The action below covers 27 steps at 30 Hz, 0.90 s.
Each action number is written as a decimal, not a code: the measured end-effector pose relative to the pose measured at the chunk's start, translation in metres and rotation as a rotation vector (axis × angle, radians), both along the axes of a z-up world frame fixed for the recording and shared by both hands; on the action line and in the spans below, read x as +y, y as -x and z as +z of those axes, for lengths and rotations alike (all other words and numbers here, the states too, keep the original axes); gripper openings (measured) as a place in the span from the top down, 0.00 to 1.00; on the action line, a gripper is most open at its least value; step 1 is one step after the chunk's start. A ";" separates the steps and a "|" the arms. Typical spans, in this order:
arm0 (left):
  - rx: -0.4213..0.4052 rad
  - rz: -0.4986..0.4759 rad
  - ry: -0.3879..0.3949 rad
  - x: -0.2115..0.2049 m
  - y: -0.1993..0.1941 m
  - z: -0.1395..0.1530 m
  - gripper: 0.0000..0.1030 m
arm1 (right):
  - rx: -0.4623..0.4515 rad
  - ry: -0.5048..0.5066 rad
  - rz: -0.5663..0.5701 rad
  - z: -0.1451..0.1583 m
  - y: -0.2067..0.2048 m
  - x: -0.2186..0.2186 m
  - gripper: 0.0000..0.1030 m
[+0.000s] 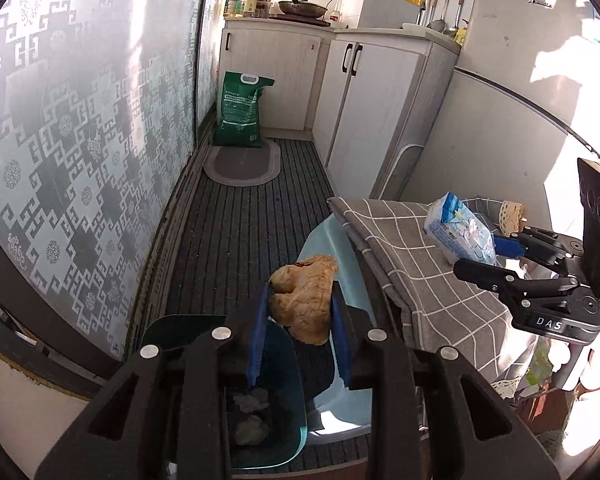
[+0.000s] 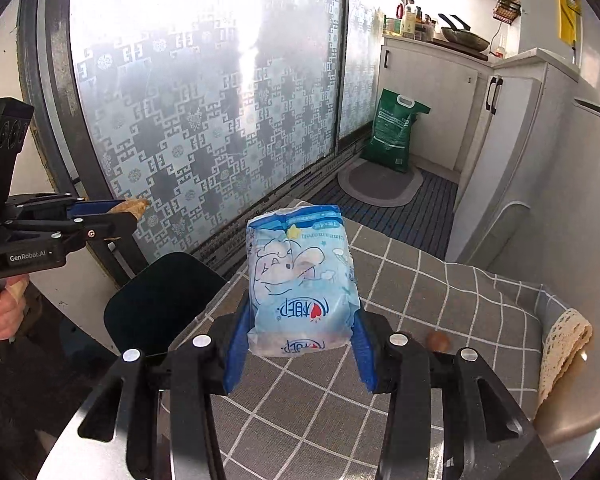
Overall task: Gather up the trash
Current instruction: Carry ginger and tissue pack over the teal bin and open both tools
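A crumpled brown paper [image 1: 303, 298] is gripped between the pads of the left gripper [image 1: 300, 320] and is held above the open bin [image 1: 260, 432] on the floor. A blue tissue pack [image 2: 302, 280] is clamped by the right gripper [image 2: 300, 344] above the checked cloth [image 2: 420, 300] of the counter.

Crumpled brown paper wad [image 1: 302, 298]: tan, creased, lumpy, pinched between my left gripper's blue pads, held in the air above the dark-tinted translucent bin [image 1: 268, 396]. The bin stands on the floor, open-topped; I make out two greyish crumpled lumps [image 1: 252, 416] at its bottom. Pale blue tissue pack [image 2: 302, 284]: soft plastic wrap, cartoon print, red-and-blue logo, standing on end between my right gripper's blue pads, its lower end clasped, above the grey checked cloth [image 2: 420, 280].
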<state>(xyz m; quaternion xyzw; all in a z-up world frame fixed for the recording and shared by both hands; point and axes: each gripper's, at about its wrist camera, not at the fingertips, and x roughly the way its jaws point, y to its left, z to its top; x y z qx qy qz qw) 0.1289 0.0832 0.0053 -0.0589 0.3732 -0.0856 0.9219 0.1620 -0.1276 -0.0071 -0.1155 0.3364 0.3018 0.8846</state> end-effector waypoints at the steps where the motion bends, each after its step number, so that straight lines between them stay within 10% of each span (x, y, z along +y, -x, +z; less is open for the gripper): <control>1: 0.006 0.004 -0.010 0.003 0.000 -0.004 0.69 | 0.002 -0.003 0.013 0.000 0.001 0.006 0.56; 27: 0.247 0.057 -0.081 0.060 0.000 -0.113 0.69 | 0.071 0.010 0.194 -0.014 0.010 0.127 0.56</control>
